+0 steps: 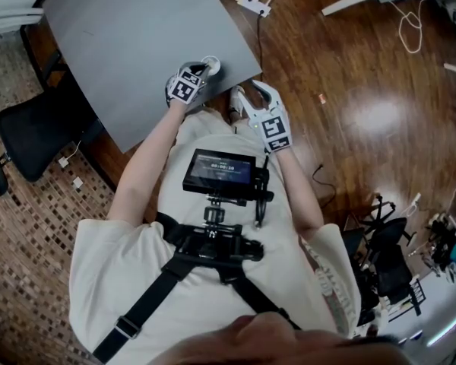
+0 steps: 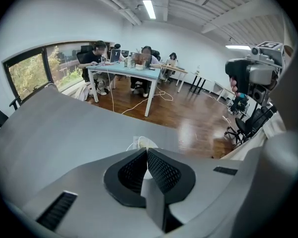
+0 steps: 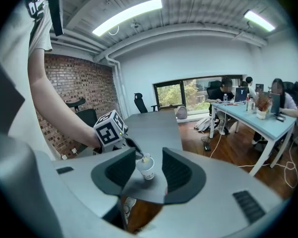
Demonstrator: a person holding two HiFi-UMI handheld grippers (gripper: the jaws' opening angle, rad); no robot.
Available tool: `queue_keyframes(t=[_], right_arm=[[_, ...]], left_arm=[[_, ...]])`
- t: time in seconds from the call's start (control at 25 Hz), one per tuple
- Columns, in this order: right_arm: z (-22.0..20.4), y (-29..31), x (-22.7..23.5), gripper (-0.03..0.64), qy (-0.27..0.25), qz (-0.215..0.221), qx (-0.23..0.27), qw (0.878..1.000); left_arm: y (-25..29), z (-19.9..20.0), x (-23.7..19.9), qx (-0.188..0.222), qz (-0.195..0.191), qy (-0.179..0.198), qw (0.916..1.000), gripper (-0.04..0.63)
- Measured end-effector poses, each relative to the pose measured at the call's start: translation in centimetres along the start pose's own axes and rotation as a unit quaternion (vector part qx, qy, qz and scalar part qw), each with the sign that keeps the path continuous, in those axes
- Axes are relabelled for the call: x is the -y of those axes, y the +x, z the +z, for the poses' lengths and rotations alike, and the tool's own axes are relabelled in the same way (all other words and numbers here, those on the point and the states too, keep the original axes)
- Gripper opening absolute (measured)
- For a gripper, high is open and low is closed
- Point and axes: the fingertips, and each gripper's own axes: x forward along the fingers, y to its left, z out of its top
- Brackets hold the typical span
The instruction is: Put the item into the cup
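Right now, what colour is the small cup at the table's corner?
White. The small white paper cup shows best in the right gripper view.

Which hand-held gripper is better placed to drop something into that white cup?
Left. The left hand-held gripper, jaws shut, has its tips at the cup on the table corner. The right hand-held gripper hangs open beyond the table's edge, apart from the cup.

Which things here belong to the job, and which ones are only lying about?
Job: cup, pale item at its mouth, shut left tool by it, open right tool, table.
Lying about: power strip, black chair, far desk.
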Motion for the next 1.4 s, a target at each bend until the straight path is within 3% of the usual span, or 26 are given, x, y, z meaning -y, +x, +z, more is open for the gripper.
queue_keyframes(t=[0.36, 0.52, 0.6, 1.2, 1.32, 1.4], right_arm=[[0.5, -0.2, 0.0, 0.181, -0.001, -0.004, 0.006, 1.0], [0.7, -0.3, 0.1, 0.181, -0.001, -0.006, 0.008, 1.0], [0.4, -0.3, 0.1, 0.181, 0.002, -0.006, 0.005, 1.0], [-0.1, 0.1, 0.4, 0.181, 0.008, -0.004, -0.002, 1.0], [0.0, 0.1, 0.5, 0.181, 0.006, -0.003, 0.002, 1.0], [-0.3, 0.2, 0.5, 0.181, 0.008, -0.001, 0.0, 1.0]], left_arm=[[1.8, -1.6, -0.8, -0.051, 0.017, 0.019, 0.9984, 0.008], [2.0, -2.0, -1.3, -0.053, 0.028, 0.028, 0.9978, 0.1], [1.9, -2.2, -1.1, -0.052, 0.026, 0.026, 0.998, 0.1], [0.8, -1.7, 0.6, -0.026, 0.012, 0.024, 0.9993, 0.1], [0.4, -1.3, 0.8, -0.01, 0.01, 0.004, 0.9999, 0.1], [-0.3, -0.6, 0.8, 0.021, 0.002, -0.029, 0.9993, 0.101]])
